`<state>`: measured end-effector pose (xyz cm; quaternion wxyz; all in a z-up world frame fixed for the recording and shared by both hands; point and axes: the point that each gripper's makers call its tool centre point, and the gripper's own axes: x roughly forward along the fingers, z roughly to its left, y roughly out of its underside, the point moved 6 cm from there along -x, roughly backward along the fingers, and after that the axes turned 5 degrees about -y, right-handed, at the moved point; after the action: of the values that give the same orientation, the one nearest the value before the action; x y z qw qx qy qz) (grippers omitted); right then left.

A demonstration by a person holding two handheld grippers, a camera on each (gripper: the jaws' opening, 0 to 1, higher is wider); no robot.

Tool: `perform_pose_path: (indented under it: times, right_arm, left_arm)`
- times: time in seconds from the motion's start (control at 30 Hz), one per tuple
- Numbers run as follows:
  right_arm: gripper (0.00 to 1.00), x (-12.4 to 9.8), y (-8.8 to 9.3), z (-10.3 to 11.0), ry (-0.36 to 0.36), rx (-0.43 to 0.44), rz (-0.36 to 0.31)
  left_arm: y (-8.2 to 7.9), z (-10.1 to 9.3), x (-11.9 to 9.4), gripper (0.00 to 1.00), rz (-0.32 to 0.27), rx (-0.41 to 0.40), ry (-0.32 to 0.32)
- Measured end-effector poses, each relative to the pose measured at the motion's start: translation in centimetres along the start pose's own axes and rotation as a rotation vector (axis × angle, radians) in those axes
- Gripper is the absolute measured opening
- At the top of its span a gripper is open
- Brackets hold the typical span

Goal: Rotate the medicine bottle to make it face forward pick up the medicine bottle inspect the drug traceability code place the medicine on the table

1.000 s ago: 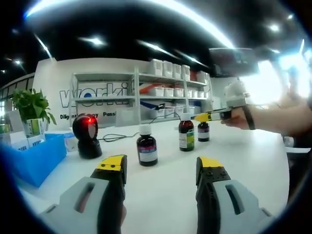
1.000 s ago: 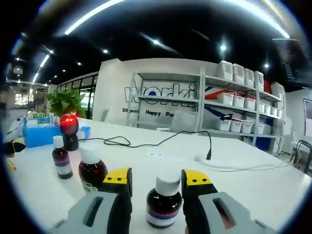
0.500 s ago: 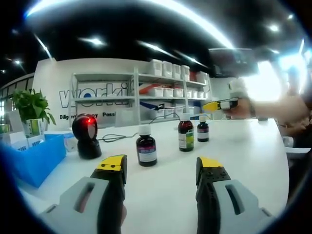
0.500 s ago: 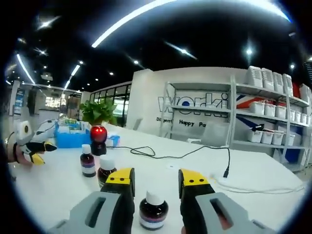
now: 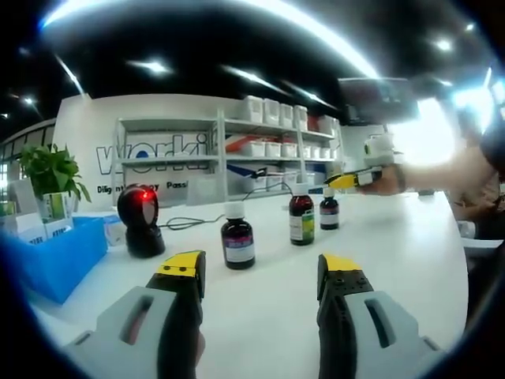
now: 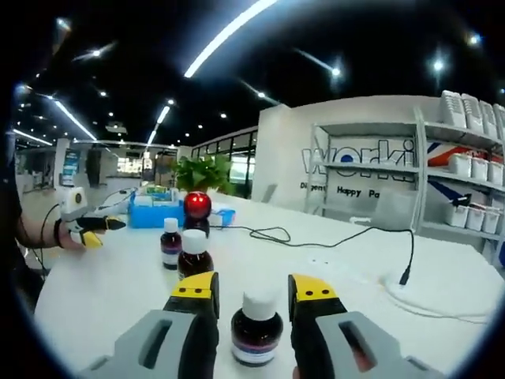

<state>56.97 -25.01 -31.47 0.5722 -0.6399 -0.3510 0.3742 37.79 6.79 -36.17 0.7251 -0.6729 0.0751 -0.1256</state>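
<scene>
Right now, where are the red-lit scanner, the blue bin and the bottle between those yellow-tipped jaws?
scanner [image 5: 142,213]: left gripper view, its dark head.
blue bin [image 5: 59,257]: left gripper view, its front wall.
medicine bottle [image 6: 256,332]: right gripper view, its dark body.

The table [image 5: 410,260] has a smooth white top with a dull sheen. The three bottles [image 5: 237,236] look like dark brown glossy glass, each with a matt white plastic cap [image 6: 259,303] and a paper label [image 5: 297,227]. The scanner [image 5: 140,219] is shiny black plastic. The bin [image 5: 59,257] is smooth blue plastic. The left gripper [image 5: 261,272] and the right gripper [image 6: 249,286] have matt grey plastic bodies, black jaws and yellow tips. A thin black cable [image 6: 331,234] looks rubbery
</scene>
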Motion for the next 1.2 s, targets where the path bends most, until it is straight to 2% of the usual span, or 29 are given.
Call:
perform_pose_path:
  times: [0.03,0.27,0.43,0.7,0.9,1.2]
  right_arm:
    - [0.28,0.1,0.0,-0.2,-0.002,0.036,-0.014]
    - [0.24,0.5,1.0,-0.2,-0.032,0.027,0.020]
    - [0.14,0.2,1.2,-0.6,-0.021,0.012,0.018]
    - [0.14,0.4,0.9,0.0,0.002,-0.033,0.041]
    - [0.14,0.1,1.0,-0.4,0.081,-0.011,0.057]
    - [0.13,0.2,1.0,0.4,0.199,-0.001,0.078]
  left_arm:
    - [0.0,0.0,0.0,0.49,0.001,0.000,0.002]
    - [0.0,-0.1,0.0,0.49,0.004,0.005,0.005]
    - [0.0,-0.2,0.0,0.49,0.002,0.005,0.006]
    - [0.0,-0.1,0.0,0.49,0.001,0.006,0.007]
    - [0.0,-0.1,0.0,0.49,-0.001,0.006,0.007]
    - [0.1,-0.1,0.0,0.49,0.001,0.007,0.006]
